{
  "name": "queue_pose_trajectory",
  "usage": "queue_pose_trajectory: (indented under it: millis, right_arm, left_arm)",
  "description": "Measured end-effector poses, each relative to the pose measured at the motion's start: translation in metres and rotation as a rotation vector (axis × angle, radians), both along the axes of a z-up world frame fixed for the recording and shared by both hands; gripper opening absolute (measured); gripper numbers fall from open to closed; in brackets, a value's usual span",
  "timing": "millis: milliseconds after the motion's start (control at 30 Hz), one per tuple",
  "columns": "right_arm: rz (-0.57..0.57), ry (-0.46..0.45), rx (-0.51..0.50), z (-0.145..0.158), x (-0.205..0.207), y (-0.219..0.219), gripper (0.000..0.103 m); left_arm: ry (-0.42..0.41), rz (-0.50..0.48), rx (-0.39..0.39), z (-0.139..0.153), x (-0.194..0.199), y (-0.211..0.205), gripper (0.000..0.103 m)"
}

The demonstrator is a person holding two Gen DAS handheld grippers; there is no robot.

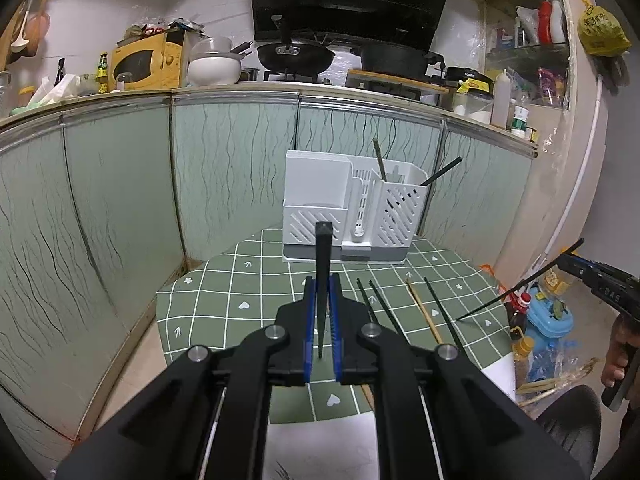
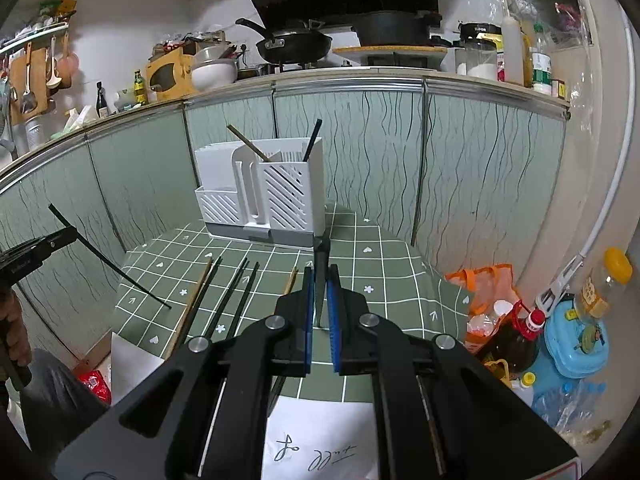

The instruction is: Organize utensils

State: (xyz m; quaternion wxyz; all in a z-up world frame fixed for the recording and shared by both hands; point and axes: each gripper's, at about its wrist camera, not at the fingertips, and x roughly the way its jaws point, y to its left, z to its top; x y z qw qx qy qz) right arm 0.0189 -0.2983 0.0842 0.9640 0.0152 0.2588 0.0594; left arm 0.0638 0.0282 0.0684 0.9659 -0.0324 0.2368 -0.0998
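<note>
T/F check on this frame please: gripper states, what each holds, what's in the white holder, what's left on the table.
1. Both grippers are shut on a black chopstick each. True: left gripper and right gripper each clamp one.
2. The white utensil holder is empty. False: two chopsticks stand in its right-hand compartment, one brownish, one black.
3. Loose chopsticks lie on the green checked tablecloth. True.
4. The holder lies tipped on its side. False: it stands upright at the far edge of the table.
5. The left gripper's chopstick rests flat on the cloth. False: it is lifted clear.
</note>
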Motion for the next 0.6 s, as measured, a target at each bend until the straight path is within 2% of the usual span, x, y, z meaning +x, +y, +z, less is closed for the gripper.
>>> queue_pose_trajectory:
  millis: [600]
  right_arm:
    - [0.026,-0.014,-0.003,0.0084,-0.0054,0.005,0.006]
  left_arm:
    - [-0.004,-0.009,0.013,0.0024,0.0018,-0.0007,0.006]
